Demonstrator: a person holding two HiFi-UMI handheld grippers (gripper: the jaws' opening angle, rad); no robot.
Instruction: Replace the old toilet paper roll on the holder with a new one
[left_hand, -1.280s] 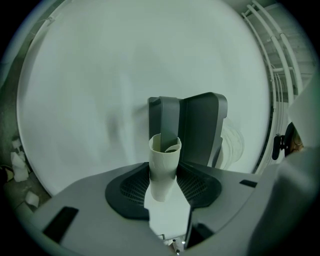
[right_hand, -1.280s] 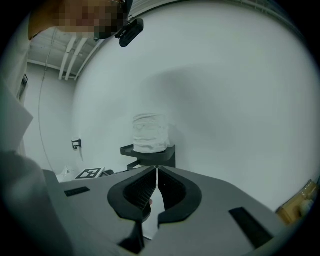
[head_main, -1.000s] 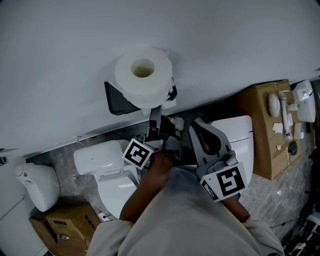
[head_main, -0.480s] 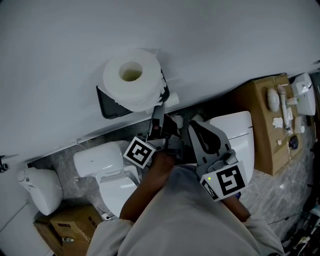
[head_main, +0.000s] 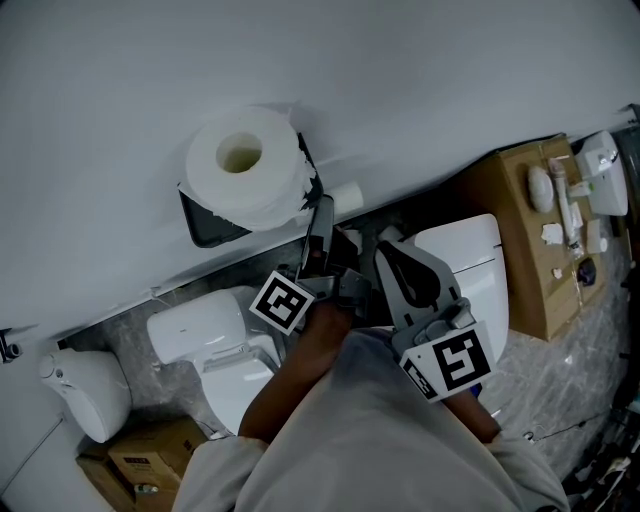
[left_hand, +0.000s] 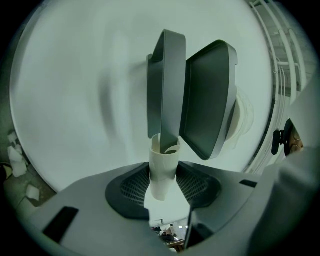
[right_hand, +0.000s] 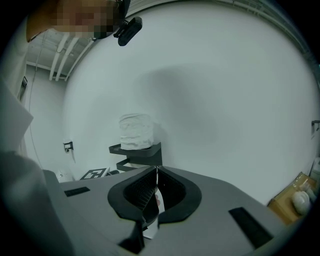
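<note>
**Condition.** The left gripper (left_hand: 163, 183) pinches the empty cardboard tube (head_main: 346, 197) at the right end of the holder (head_main: 203, 218). In the left gripper view the holder's grey arm (left_hand: 167, 85) meets the tube's open top. Whether the tube is clear of the arm cannot be told. The new roll (head_main: 240, 165) stands on end on the holder's top shelf, against the wall. The right gripper (right_hand: 156, 172) is pressed together, holds nothing, and hangs near the person.

**Risks.**
- Pulling the tube at an angle may jam it on the arm.
- A hard squeeze may crush the thin card, and it may slip out toward the toilet (head_main: 195, 322) below.
- A knock to the shelf may topple the unsecured new roll.
</note>
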